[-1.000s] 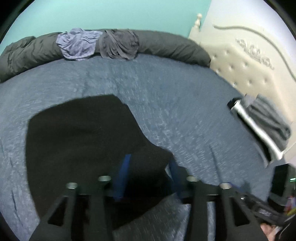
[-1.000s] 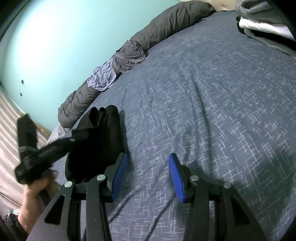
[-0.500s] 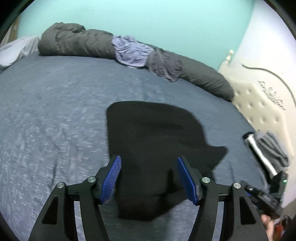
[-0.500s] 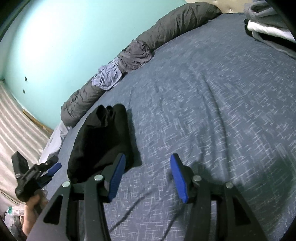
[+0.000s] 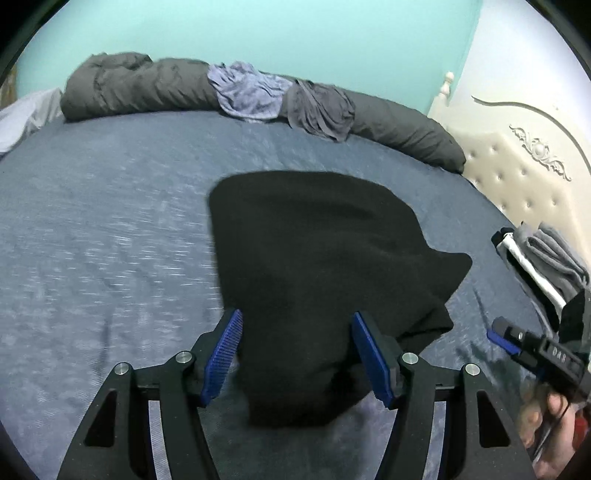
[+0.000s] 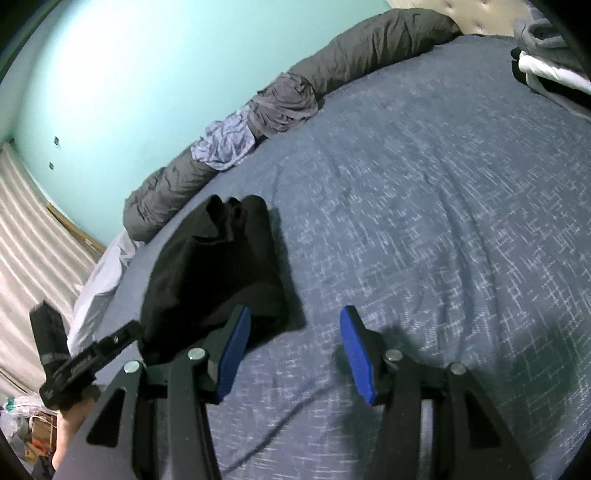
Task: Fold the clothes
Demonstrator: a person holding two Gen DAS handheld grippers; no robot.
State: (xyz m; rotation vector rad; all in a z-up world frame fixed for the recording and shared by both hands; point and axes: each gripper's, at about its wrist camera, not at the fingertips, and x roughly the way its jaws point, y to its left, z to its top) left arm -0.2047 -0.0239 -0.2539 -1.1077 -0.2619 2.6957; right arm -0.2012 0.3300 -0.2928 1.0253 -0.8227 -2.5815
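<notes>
My L gripper (image 5: 297, 354): jaws apart, black garment (image 5: 317, 266) lying loose between the pads, not pinched. My R gripper (image 6: 295, 350): jaws apart over bare bedspread (image 6: 424, 221), garment just to its left. Garment lies bunched on the blue bedspread. Far edge: grey duvet roll (image 5: 147, 88) w/ two crumpled tops on it. Teal wall (image 5: 295, 33) behind; cream headboard (image 5: 517, 173) to the right, folded stack (image 5: 546, 254) near it.
</notes>
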